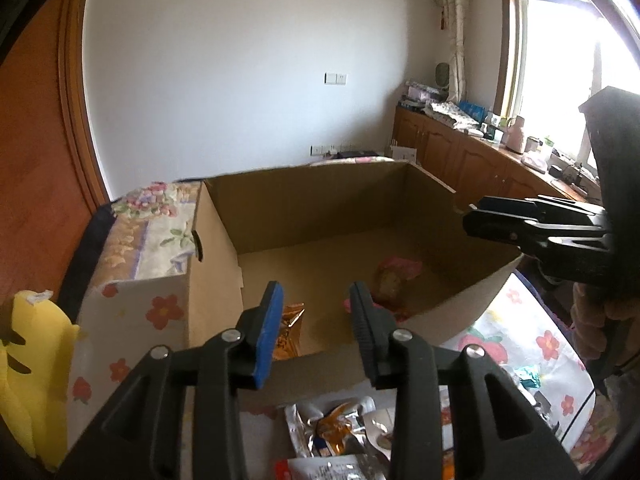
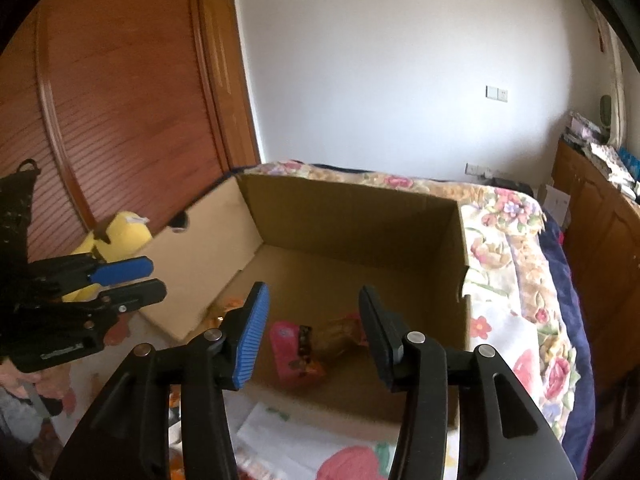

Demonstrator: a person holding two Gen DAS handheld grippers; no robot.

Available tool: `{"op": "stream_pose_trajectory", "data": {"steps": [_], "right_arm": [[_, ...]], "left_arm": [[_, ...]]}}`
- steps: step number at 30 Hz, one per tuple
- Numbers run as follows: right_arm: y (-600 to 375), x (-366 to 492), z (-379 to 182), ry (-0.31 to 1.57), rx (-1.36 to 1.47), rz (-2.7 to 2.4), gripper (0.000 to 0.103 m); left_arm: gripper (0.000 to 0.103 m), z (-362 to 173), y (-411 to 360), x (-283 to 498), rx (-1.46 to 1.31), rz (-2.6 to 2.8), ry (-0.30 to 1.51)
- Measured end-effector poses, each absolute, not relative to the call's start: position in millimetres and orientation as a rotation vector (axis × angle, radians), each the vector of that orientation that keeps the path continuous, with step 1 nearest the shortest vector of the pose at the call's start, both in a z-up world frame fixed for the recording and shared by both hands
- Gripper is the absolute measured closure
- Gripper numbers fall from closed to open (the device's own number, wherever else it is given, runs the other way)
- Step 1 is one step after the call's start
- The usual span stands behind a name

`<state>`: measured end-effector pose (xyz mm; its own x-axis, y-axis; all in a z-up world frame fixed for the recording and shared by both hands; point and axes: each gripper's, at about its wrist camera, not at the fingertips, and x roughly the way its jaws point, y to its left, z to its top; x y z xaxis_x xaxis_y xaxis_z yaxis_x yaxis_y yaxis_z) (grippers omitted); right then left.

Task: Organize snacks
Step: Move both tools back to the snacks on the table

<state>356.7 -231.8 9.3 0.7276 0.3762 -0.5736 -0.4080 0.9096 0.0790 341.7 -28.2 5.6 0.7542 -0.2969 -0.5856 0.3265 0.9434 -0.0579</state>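
An open cardboard box (image 1: 308, 196) stands on a flowered bedspread; it also shows in the right wrist view (image 2: 348, 216). On its floor lie a pink snack packet (image 1: 396, 276), also seen from the right wrist (image 2: 292, 348), and a gold-orange packet (image 1: 289, 330). My left gripper (image 1: 316, 312) is open and empty above the box's near wall; it shows from the side in the right wrist view (image 2: 150, 278). My right gripper (image 2: 312, 320) is open and empty over the box; it shows in the left wrist view (image 1: 476, 218). Several loose snack packets (image 1: 336, 432) lie before the box.
A yellow plush toy (image 1: 28, 364) lies left of the box, also in the right wrist view (image 2: 120, 236). A wooden wardrobe (image 2: 112, 100) stands at left. A wooden cabinet (image 1: 472, 152) with clutter runs under the window at right. The flowered bedspread (image 2: 516, 300) surrounds the box.
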Motion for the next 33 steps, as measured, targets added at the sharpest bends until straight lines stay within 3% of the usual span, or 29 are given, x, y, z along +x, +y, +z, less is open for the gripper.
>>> {"op": "stream_pose_trajectory", "data": {"steps": [11, 33], "right_arm": [[-241, 292, 23, 0.626, -0.048, 0.459, 0.05], [-225, 250, -81, 0.828, -0.116, 0.467, 0.043]], "left_arm": [[0.065, 13, -12, 293, 0.036, -0.356, 0.602], [0.063, -89, -3, 243, 0.081, -0.294, 0.78]]}}
